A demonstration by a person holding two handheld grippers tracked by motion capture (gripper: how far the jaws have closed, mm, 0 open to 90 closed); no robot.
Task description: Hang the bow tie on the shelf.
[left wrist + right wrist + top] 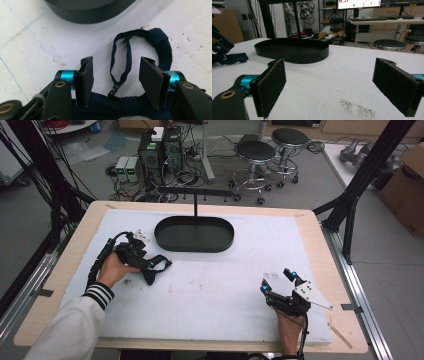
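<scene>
I have the left gripper (116, 75) spread wide over the navy bow tie (155, 42), which lies on the table (225, 285) at about 7 o'clock from the black oval tray (194, 234). My guess is a pickup: I'd close on the thick fabric under the jaws, not the thin strap loop. The right gripper (277, 282) waits open, empty, at the tray's 5 o'clock

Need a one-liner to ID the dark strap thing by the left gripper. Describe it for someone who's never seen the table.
On the white mat, look left of the black oval tray, just in front of it. The navy bow tie lies flat at the open left gripper, its thin neck strap looped between the jaws: the only soft fabric item there.
</scene>
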